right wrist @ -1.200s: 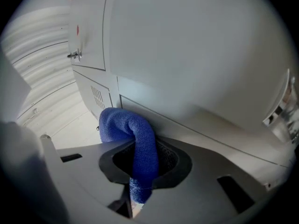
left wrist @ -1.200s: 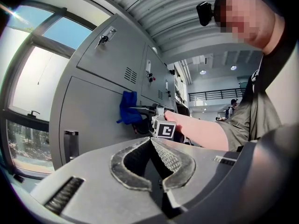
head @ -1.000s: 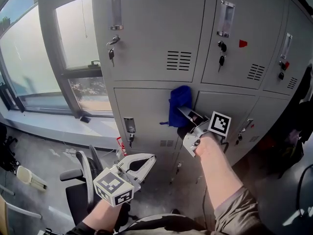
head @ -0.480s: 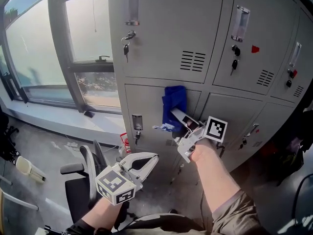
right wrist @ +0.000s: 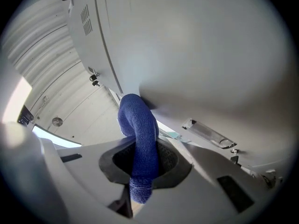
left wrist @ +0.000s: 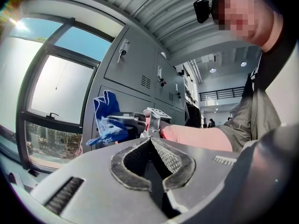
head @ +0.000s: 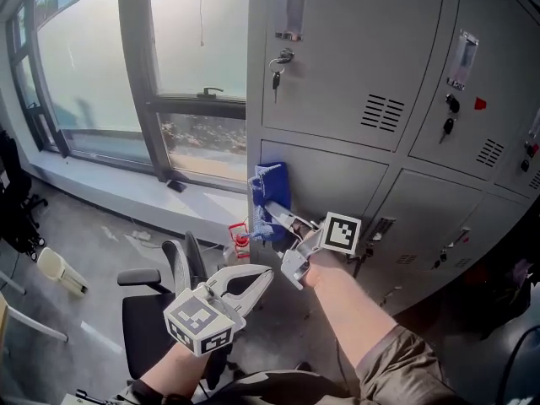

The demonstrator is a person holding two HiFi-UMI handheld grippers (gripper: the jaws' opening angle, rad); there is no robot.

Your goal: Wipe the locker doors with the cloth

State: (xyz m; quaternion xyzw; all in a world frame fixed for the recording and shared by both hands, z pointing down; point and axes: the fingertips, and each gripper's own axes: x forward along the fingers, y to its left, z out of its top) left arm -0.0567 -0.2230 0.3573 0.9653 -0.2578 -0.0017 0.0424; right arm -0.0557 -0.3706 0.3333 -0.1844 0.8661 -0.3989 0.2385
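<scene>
Since a second ago the right gripper (head: 278, 218) has swept the cloth (head: 268, 188) leftward across the lower locker door (head: 337, 175), and the blue wad, clamped between its jaws, now bulges just ahead of the tips at the door's left edge. To wipe well from here, I judge it should keep the cloth pressed flat on the metal straight ahead and turn back in overlapping passes, while the left gripper (head: 263, 273), closed on nothing, hangs low and well apart. Dark blue and knitted, the cloth is bunched into a thick roll with a looser corner drooping below the jaws.
</scene>
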